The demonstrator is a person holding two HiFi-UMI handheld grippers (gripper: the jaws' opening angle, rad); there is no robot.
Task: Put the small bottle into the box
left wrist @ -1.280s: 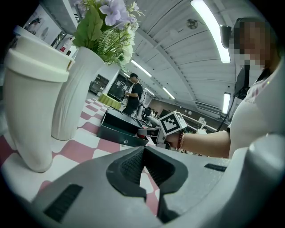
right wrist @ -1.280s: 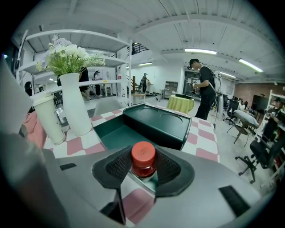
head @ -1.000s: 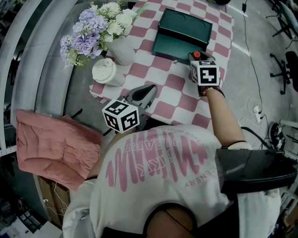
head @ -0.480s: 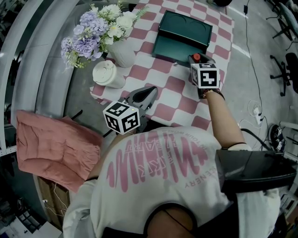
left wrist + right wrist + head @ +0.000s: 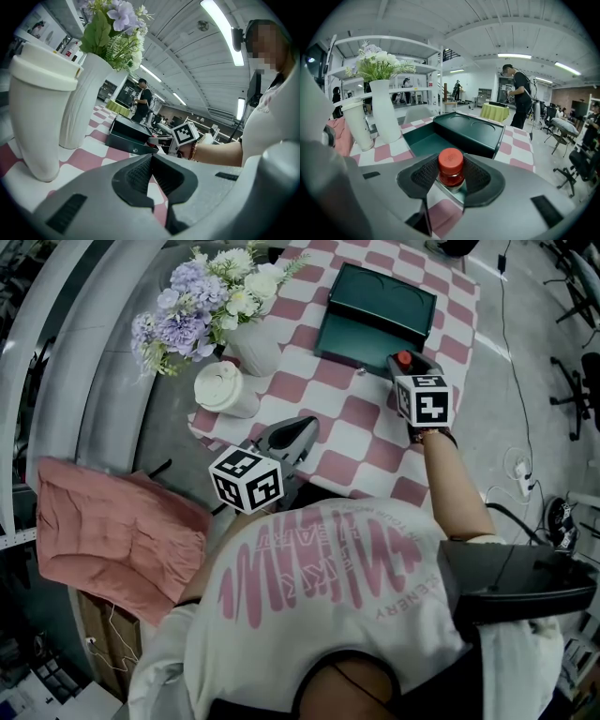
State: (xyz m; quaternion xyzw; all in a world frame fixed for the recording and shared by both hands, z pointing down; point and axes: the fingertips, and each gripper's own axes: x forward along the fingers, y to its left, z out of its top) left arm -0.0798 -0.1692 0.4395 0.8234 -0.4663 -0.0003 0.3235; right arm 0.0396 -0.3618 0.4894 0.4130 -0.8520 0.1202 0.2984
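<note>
Red-capped small bottle (image 5: 451, 175) sits clamped in the right hand-held gripper (image 5: 451, 161), low centre of frame, at the near corner of the open green box (image 5: 423, 137). Best to carry it past that wall, lower it upright, then release. The left hand-held gripper (image 5: 150, 164) is closed and empty.

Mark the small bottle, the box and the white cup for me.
small bottle (image 5: 450, 162): right gripper view, on its red cap.
box (image 5: 382, 296): head view, on its dark raised lid.
white cup (image 5: 217, 385): head view, on its lid.
</note>
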